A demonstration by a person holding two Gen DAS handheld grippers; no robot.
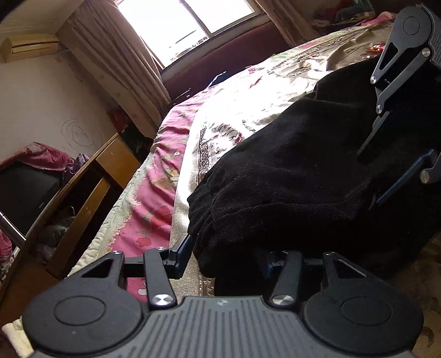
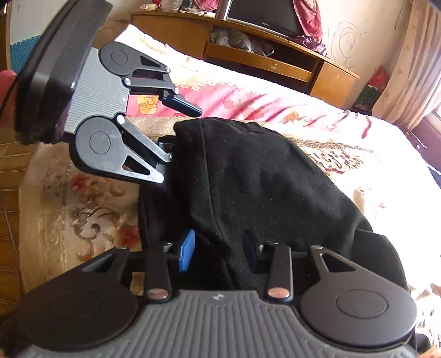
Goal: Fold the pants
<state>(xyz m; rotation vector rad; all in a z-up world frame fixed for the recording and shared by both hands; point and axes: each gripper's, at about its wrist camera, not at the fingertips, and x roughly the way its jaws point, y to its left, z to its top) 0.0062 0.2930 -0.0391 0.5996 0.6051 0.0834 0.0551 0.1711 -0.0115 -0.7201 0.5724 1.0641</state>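
Note:
Black pants (image 1: 289,170) lie bunched in a folded heap on the floral bedspread (image 1: 248,110). My left gripper (image 1: 226,258) is open at the heap's near end. Its left finger (image 1: 182,256) stands clear of the cloth and the other is buried under the fabric. In the right wrist view the left gripper (image 2: 183,129) has its upper blue pad above the pants (image 2: 261,179). My right gripper (image 2: 220,252) is open astride the other end, with cloth lying between its pads. From the left wrist view the right gripper (image 1: 386,162) sits at the heap's far right.
A pink quilt (image 1: 148,209) hangs over the bed's side. Beyond it stands a wooden cabinet (image 2: 248,55) with a television (image 2: 264,16) on top. A bright window (image 1: 193,24) with curtains (image 1: 115,63) is at the far wall.

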